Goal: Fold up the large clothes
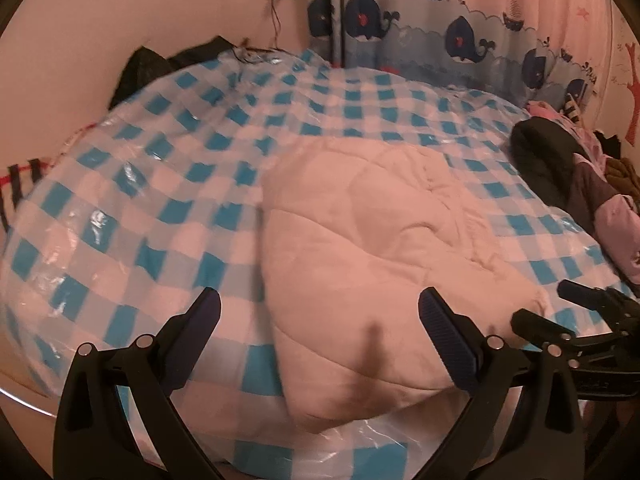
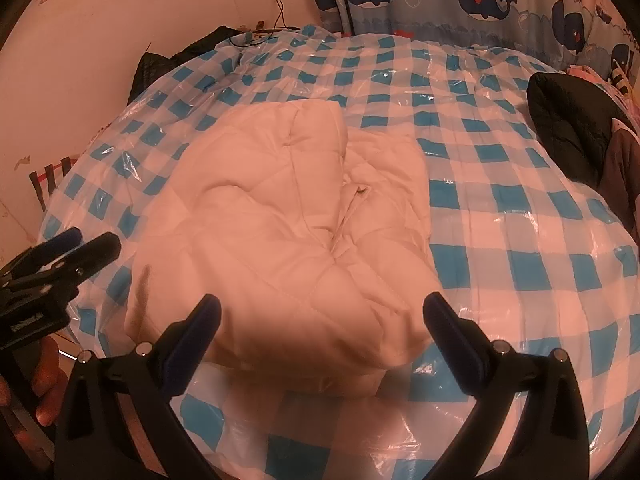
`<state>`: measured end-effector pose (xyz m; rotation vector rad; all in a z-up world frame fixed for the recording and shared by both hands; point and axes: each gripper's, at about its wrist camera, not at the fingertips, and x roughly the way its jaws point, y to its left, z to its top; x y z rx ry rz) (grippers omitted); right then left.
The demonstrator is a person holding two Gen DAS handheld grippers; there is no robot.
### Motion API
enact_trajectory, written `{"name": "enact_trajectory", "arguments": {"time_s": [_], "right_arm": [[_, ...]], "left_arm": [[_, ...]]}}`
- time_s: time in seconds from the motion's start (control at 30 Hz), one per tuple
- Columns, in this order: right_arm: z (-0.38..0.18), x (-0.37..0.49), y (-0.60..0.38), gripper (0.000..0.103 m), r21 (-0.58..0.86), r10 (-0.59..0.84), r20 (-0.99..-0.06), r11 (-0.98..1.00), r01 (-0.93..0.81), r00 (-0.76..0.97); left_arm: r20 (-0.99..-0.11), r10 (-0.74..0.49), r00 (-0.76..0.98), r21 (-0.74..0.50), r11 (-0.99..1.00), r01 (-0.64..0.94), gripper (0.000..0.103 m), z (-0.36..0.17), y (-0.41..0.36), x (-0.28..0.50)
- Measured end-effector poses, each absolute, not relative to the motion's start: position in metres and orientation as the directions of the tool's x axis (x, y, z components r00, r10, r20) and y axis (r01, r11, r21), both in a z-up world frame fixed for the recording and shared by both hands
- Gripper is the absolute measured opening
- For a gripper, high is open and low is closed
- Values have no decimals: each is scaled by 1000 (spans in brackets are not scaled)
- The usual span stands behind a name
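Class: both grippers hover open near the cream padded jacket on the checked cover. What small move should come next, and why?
Probably lower the right gripper onto the cream jacket's near edge and close. Both the right and left gripper are open and empty, and the jacket lies bunched, only partly folded.

Quilted cream jacket (image 2: 280,232), soft matt cloth, puffy with stitched seams. Under it a blue-and-white checked plastic sheet (image 2: 500,216), thin, glossy, crinkly, catching glare all over. At 3 o'clock a black padded coat (image 2: 568,120), matt diamond-stitched fabric. Up at 12 o'clock a whale-print curtain (image 2: 440,0), plain woven cloth, no shine. Left gripper (image 1: 320,320) and right gripper (image 2: 322,320): matt black plastic arms, ribbed bluish rubbery pads (image 1: 448,344), small shiny metal pins.
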<state>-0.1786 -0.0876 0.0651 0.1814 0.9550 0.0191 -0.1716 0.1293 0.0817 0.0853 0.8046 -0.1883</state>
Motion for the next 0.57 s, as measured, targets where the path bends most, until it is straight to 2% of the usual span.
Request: {"name": "enact_trajectory", "arguments": {"time_s": [0.27, 0.43, 0.57], "right_arm": [[65, -179, -91, 98, 165, 100, -809, 985, 60, 579], [65, -178, -90, 98, 167, 102, -807, 984, 59, 581], [65, -178, -88, 98, 169, 103, -807, 984, 60, 581]], "left_arm": [[-713, -82, 697, 61, 982, 178, 95, 84, 128, -174], [-769, -100, 631, 8, 986, 166, 95, 72, 133, -165], [-777, -86, 624, 19, 987, 160, 95, 67, 136, -164]]}}
